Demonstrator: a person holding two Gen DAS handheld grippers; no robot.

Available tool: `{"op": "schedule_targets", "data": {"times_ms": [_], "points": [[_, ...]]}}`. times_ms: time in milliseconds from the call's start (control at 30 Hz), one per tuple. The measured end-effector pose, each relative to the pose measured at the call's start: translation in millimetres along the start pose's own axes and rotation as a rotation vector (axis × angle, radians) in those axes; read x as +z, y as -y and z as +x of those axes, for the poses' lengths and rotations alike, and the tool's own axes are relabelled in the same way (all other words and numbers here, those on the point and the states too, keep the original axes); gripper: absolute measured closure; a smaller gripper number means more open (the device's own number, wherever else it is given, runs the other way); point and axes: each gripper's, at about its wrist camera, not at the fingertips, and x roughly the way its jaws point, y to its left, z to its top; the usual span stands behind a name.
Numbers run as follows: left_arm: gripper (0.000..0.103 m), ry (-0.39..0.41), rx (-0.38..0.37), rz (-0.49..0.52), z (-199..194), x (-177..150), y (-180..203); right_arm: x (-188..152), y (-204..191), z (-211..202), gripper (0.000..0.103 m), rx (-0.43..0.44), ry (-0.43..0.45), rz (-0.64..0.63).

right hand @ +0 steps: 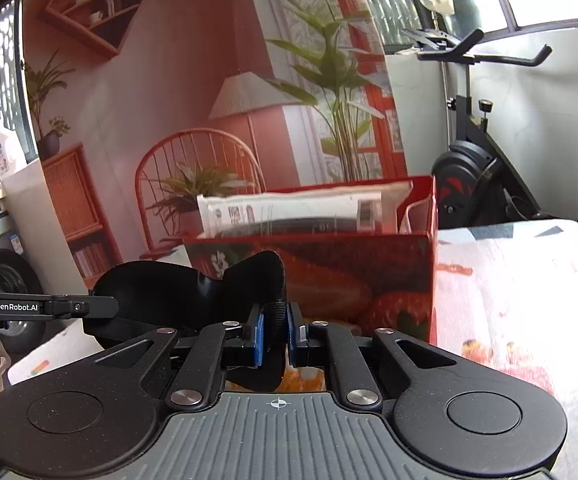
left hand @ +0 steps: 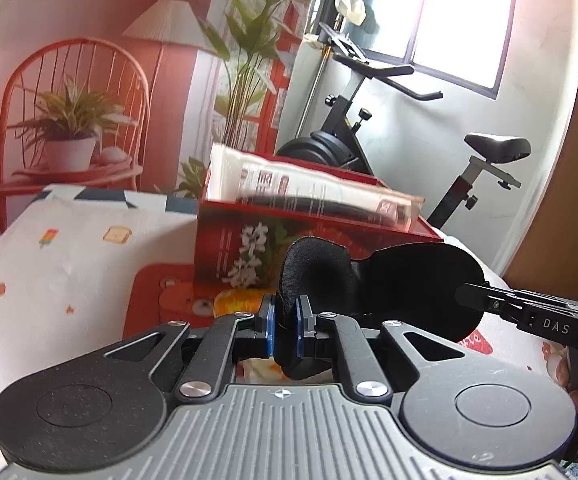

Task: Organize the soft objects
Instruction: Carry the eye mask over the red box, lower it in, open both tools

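Observation:
A black soft eye mask (left hand: 401,280) hangs between both grippers above the patterned cloth. My left gripper (left hand: 287,322) is shut on its left end. My right gripper (right hand: 275,334) is shut on its other end; the mask (right hand: 169,288) spreads left there. The right gripper's finger (left hand: 489,300) shows in the left wrist view, and the left gripper's finger (right hand: 69,306) shows in the right wrist view. A red strawberry-print box (left hand: 249,248) stands just behind the mask, with a white packet (left hand: 309,192) lying in it. The box (right hand: 369,280) and packet (right hand: 301,210) also show in the right wrist view.
A patterned white cloth (left hand: 69,264) covers the surface under the box. An exercise bike (left hand: 369,120) stands behind the box at the right. A printed backdrop with a chair and plants (right hand: 193,128) hangs behind.

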Motion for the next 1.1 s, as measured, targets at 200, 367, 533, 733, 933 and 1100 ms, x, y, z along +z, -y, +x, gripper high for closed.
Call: {"op": "schedule_targets", "data": {"times_ms": [200,367,533,733,933,1100], "points": [[0.092,0.100,0.023,0.088,11,54,16,57,4,10,0.093,-0.002,0.059,-0.051],[0.092,0.153,0.056,0.114,31,88,26,98,10,30,0.093,-0.031,0.109,-0.100],[0.092,0.184,0.094,0.090,64,131,29,129,15,61,0.093,-0.055,0.123,-0.131],[0.092,0.105,0.154,0.104,111,147,27,146,37,120,0.093,-0.097,0.059,-0.051],[0.092,-0.004,0.166,0.066,149,141,9,131,61,161,0.093,-0.127,-0.013,0.021],[0.092,-0.055,0.155,0.058,166,138,0,124,72,176,0.092,-0.150,-0.047,0.034]]}}
